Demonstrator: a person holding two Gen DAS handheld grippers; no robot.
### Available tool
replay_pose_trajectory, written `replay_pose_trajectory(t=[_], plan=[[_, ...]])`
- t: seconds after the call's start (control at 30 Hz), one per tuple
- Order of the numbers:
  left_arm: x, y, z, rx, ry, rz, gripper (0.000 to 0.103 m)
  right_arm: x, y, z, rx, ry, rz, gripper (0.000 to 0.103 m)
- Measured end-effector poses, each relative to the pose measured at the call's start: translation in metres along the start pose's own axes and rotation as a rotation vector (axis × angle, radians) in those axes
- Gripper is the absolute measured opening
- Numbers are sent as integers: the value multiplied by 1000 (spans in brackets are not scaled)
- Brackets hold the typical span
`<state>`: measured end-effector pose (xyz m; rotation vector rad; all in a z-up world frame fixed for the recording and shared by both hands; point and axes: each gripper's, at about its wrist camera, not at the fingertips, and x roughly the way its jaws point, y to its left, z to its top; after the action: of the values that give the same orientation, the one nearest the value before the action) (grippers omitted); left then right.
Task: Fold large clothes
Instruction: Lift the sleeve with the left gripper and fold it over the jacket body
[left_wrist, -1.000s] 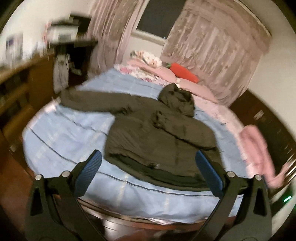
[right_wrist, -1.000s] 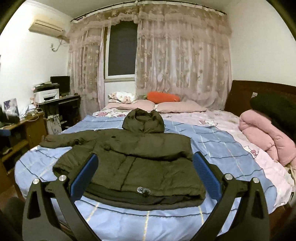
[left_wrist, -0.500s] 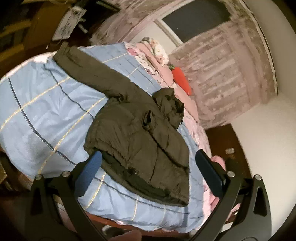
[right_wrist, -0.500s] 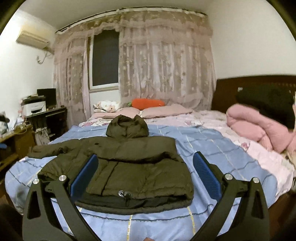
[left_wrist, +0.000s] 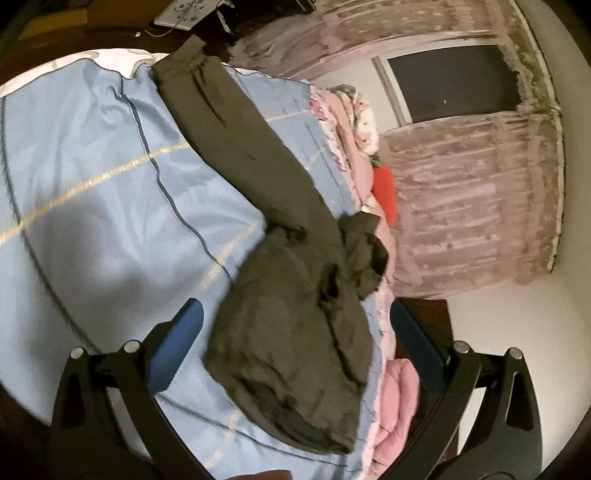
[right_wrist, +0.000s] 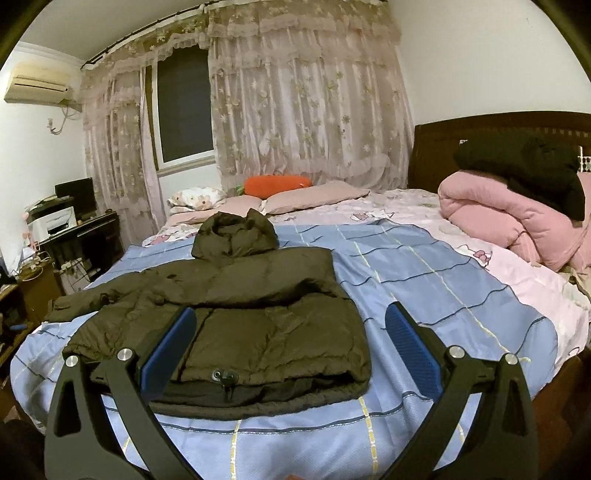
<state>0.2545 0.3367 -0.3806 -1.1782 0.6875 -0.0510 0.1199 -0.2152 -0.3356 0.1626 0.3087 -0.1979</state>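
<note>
Right wrist view shows the puffy olive jacket (right_wrist: 236, 314) lying flat at 11 o'clock on the smooth blue bedsheet (right_wrist: 424, 280), free sheet toward 2 o'clock, while the right gripper (right_wrist: 288, 350) and left gripper (left_wrist: 295, 350) have jaws wide apart, holding nothing.

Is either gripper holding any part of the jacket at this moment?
No. Both the left gripper and the right gripper are open with nothing between their fingers; the jacket lies on the bed.

One olive hooded jacket (right_wrist: 236, 310) lies on the blue sheet (right_wrist: 424, 288), toward its left edge. At the bed's far edge: two pink pillows (right_wrist: 314, 195), one floral pillow (right_wrist: 195, 195), one orange carrot cushion (right_wrist: 277, 184). One pink quilt (right_wrist: 509, 218) sits at the right edge.
</note>
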Motion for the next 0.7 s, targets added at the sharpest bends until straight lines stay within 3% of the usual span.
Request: replay_pose_trajectory(t=[0.1,0.33,0.57,0.7], plan=[[13,20,22,-18,-18,33,101,8,3,-1,-1,31,9,102],[38,59,82,-131,-98,8,101,22,17,-5,-30,74,32,102],[76,64,139,-137,-129,-28,101,38,28,-9,-55,118,42,102],[100,71,160,-147,-136,6,101,45,32,-10,-65,139,38,102]])
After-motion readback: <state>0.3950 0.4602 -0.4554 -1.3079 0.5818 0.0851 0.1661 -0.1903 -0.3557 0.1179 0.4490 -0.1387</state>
